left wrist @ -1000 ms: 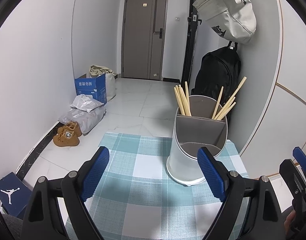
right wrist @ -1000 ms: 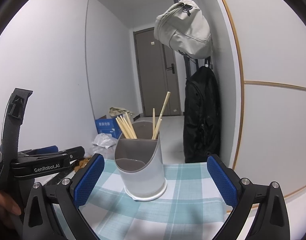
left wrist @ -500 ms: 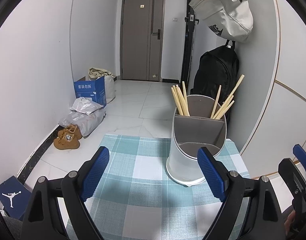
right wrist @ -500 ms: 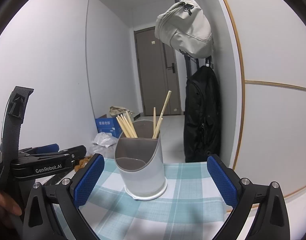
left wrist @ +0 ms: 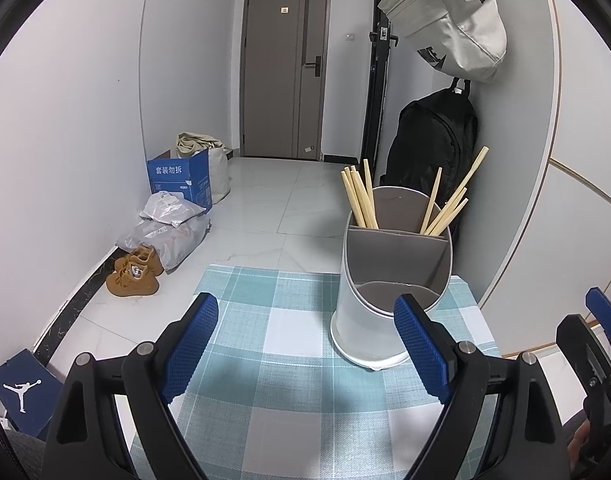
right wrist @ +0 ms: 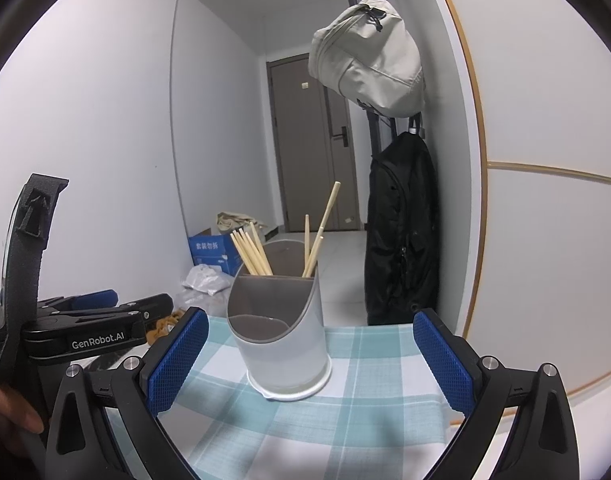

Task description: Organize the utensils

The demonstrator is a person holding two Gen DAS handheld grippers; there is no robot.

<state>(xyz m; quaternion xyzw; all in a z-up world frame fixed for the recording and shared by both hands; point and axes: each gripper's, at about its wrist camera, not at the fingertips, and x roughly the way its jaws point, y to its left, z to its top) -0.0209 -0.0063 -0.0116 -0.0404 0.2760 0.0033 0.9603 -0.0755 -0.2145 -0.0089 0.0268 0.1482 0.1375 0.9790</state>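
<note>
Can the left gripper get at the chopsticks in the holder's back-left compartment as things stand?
Probably yes. The left gripper is open and empty, the chopsticks stick up well above the utensil holder rim, and nothing stands on the checked cloth between them.

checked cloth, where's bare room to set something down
The teal checked cloth is bare left of and in front of the grey divided utensil holder. Its far right corner is crowded: the holder stands there, its two rear compartments holding wooden chopsticks.

Both wrist views near, facing the door; sharing utensil holder (left wrist: 393,280), checked cloth (right wrist: 345,400)
</note>
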